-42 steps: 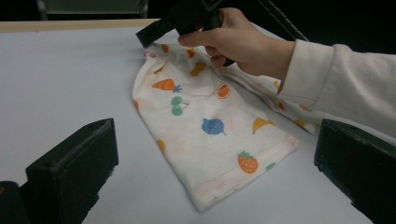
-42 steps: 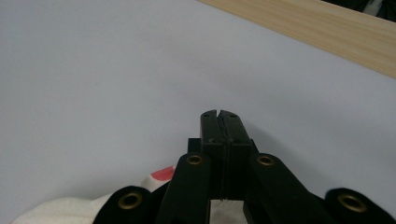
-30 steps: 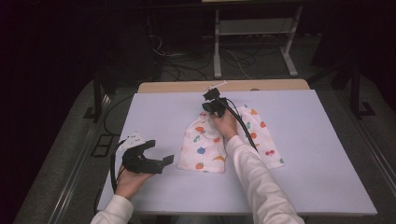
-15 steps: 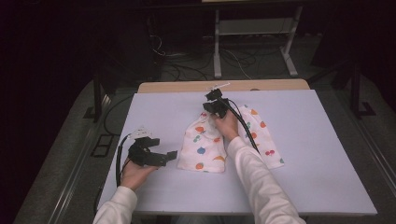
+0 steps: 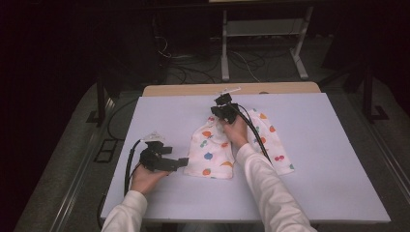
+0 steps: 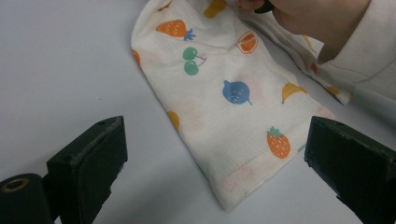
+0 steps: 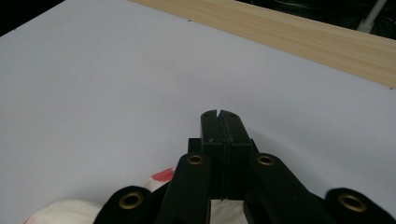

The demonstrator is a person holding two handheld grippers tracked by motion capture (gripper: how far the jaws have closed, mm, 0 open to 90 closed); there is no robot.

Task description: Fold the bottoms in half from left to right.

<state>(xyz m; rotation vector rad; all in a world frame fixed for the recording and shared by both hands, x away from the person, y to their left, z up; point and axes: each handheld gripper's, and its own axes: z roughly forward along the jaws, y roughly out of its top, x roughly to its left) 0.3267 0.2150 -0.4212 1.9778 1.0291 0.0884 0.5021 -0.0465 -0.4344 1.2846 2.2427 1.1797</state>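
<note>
A white cloth (image 5: pixel 210 154) printed with fruit lies rumpled on the pale table (image 5: pixel 319 174). My left gripper (image 5: pixel 182 163) hovers low at its near left corner, pointing right. In the left gripper view the left gripper (image 6: pixel 215 140) is open. Its jaws have just been closing a little, and the cloth (image 6: pixel 224 93) corner lies ahead between them, untouched. My right gripper (image 5: pixel 218 110) sits at the cloth's far edge. In the right gripper view the right gripper (image 7: pixel 219 116) is shut, pad against pad. A bit of cloth (image 7: pixel 51 212) shows beneath its body.
A wooden strip (image 5: pixel 270 88) runs along the table's far edge, seen as a wooden strip (image 7: pixel 303 42) ahead of the right gripper. Dark floor with cables and a white frame (image 5: pixel 263 34) lies beyond. The person's right sleeve (image 6: pixel 364 51) crosses the cloth.
My left gripper has moved right and down, toward the cloth's near left corner. The right hand and the cloth have stayed put.
</note>
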